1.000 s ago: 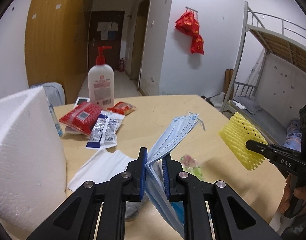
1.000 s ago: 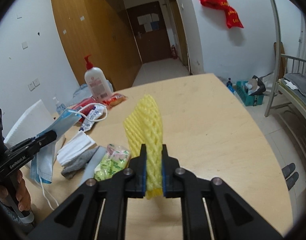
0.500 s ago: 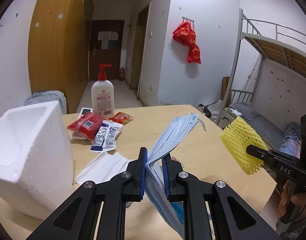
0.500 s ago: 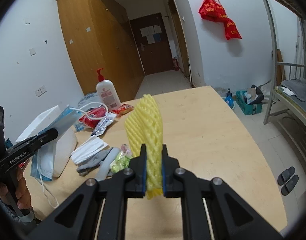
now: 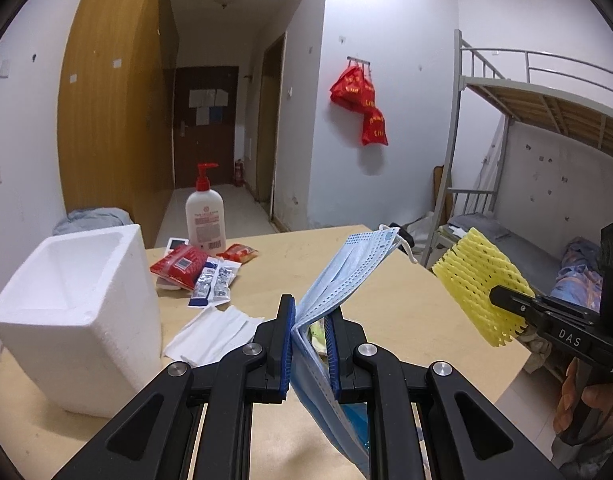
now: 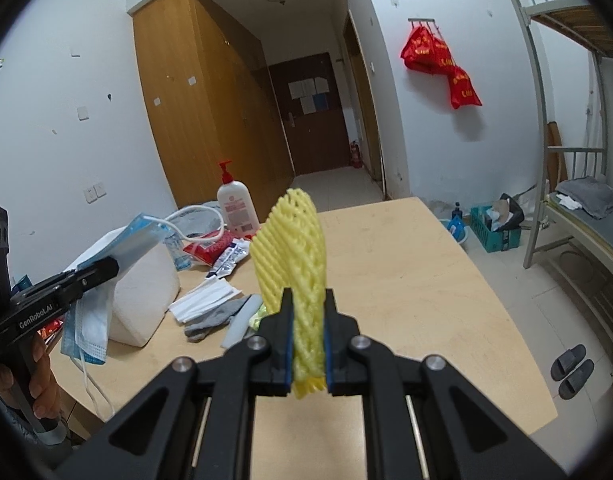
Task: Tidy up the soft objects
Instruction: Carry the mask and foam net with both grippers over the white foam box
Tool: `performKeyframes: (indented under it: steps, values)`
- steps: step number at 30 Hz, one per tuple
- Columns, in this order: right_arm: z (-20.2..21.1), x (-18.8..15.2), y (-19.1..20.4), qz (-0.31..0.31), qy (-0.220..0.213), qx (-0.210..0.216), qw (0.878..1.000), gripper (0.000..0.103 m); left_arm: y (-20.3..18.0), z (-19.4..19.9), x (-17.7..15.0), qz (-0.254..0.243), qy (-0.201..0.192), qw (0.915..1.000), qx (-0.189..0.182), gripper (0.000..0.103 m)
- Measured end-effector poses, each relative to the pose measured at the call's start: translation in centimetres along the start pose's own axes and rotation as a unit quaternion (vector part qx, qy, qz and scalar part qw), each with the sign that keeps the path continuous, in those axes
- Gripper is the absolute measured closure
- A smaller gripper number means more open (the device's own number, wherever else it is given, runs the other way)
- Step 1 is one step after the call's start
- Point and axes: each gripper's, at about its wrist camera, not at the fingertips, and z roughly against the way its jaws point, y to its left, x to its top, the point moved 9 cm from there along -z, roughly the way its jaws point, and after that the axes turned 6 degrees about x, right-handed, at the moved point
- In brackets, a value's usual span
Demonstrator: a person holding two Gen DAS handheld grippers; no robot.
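My left gripper [image 5: 309, 322] is shut on a blue face mask [image 5: 348, 268] that sticks up and forward between the pads, raised above the table; from the right wrist view the same blue mask [image 6: 118, 240] hangs from that left gripper [image 6: 106, 270]. My right gripper [image 6: 308, 322] is shut on a yellow foam net sleeve [image 6: 294, 248] standing upright in the air; in the left wrist view the yellow net [image 5: 476, 276] shows at the right, pinched in the right gripper [image 5: 496, 294]. A white foam box [image 5: 78, 308], open-topped, stands at the table's left.
On the wooden table [image 5: 406, 308] lie white folded tissues [image 5: 210, 332], a grey cloth [image 6: 214, 318], a green packet [image 6: 258, 316], red and white sachets [image 5: 194, 272] and a pump bottle [image 5: 204, 216]. A bunk bed [image 5: 546, 120] stands at the right.
Both grippers have risen and pulled back from the table with mask and net still held. The foam box, earlier close at the left edge, now shows whole with its open top.
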Motion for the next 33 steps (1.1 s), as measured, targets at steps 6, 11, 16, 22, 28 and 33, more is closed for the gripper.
performKeyframes:
  steps: [6, 11, 16, 22, 28, 33]
  values:
    - [1.9, -0.4, 1.0, 0.004, -0.018, 0.002, 1.0, 0.089, 0.3, 2.5, -0.5, -0.001, -0.014, 0.9999, 0.007, 0.087]
    - [3.2, -0.7, 2.0, 0.009, -0.03, 0.006, 0.999, 0.089, 0.6, 4.4, -0.9, 0.001, -0.026, 0.9996, 0.012, 0.087]
    - [4.1, -0.5, 3.0, 0.017, -0.041, 0.01, 0.999, 0.089, 1.2, 6.0, -1.0, 0.001, -0.035, 0.9992, 0.022, 0.087]
    - [4.5, -0.6, 4.2, 0.027, -0.046, 0.018, 0.998, 0.089, 2.1, 7.1, -1.2, 0.006, -0.041, 0.9986, 0.034, 0.087]
    - [4.4, -0.8, 5.1, 0.035, -0.047, 0.027, 0.998, 0.089, 4.2, 8.4, -1.2, 0.02, -0.052, 0.9971, 0.051, 0.087]
    - [3.8, -0.6, 6.3, 0.046, -0.046, 0.044, 0.997, 0.089, 5.6, 9.3, -1.2, 0.026, -0.058, 0.9954, 0.072, 0.087]
